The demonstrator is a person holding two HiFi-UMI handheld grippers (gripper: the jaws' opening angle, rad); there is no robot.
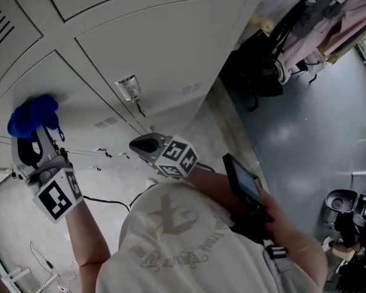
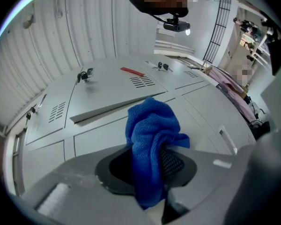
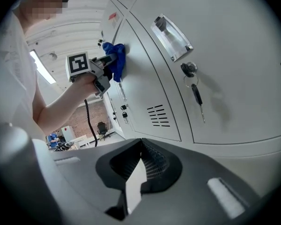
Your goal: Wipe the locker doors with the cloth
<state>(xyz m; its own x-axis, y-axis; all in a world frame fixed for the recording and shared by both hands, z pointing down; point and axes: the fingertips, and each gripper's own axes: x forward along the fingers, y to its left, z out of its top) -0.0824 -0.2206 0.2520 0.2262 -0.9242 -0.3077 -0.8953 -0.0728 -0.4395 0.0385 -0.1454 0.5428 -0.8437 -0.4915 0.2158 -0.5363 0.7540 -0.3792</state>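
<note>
Left claw [image 2: 149,165]: jaws pinching a blue cloth [image 2: 152,135], which bunches up out of them. In the head view and the right gripper view, the bunched end of the cloth lies against a grey locker door [image 1: 73,96].

Right claw [image 3: 140,161]: jaws pressed together with nothing between them, held apart from the lockers. Ahead of it, a neighbouring door carries a clear label holder [image 3: 171,32]. Below the holder is a lock with a key [image 3: 195,95] hanging in it, and vent slots [image 3: 159,116] sit further along.
</note>
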